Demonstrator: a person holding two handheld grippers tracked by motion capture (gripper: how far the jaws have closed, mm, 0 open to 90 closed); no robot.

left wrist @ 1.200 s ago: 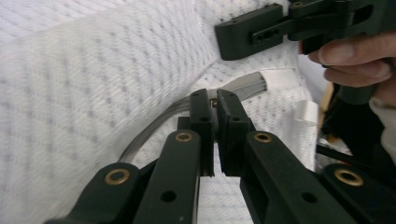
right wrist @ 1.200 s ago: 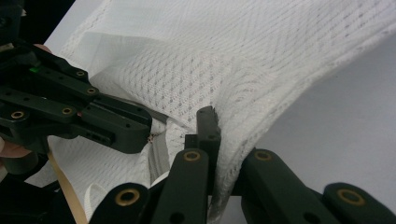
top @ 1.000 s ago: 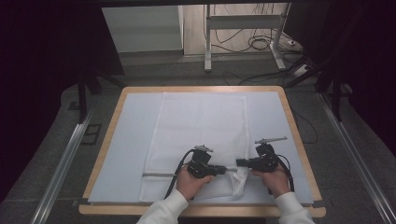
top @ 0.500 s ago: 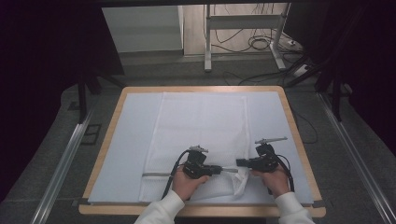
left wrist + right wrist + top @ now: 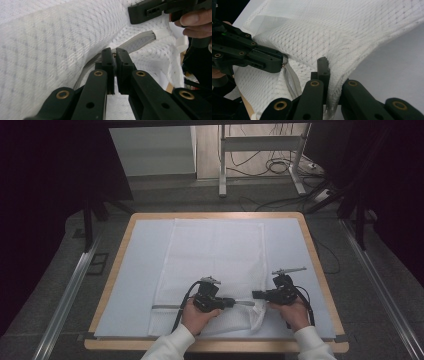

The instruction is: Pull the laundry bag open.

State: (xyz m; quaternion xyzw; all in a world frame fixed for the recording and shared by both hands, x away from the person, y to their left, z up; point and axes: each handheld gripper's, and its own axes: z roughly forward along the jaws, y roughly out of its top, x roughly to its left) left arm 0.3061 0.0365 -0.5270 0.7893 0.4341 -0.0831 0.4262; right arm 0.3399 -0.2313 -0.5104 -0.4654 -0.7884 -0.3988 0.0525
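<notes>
A white mesh bag lies flat on the table, with a grey zipper running along its near edge. My left gripper points right along that zipper. In the left gripper view its jaws are shut on the small metal zipper pull, with the zipper tape curving away behind. My right gripper faces it from the right. Its jaws are shut on a raised fold of the mesh beside the zipper end. The two gripper tips stand close together, and each hand grasps its gripper.
The bag rests on a pale mat covering a wood-rimmed table. The near edge of the table lies just behind the hands. Beyond the far edge are a floor, a metal stand and cables.
The left gripper has edged slightly to the left along the zipper. The right gripper has stayed where it was.
</notes>
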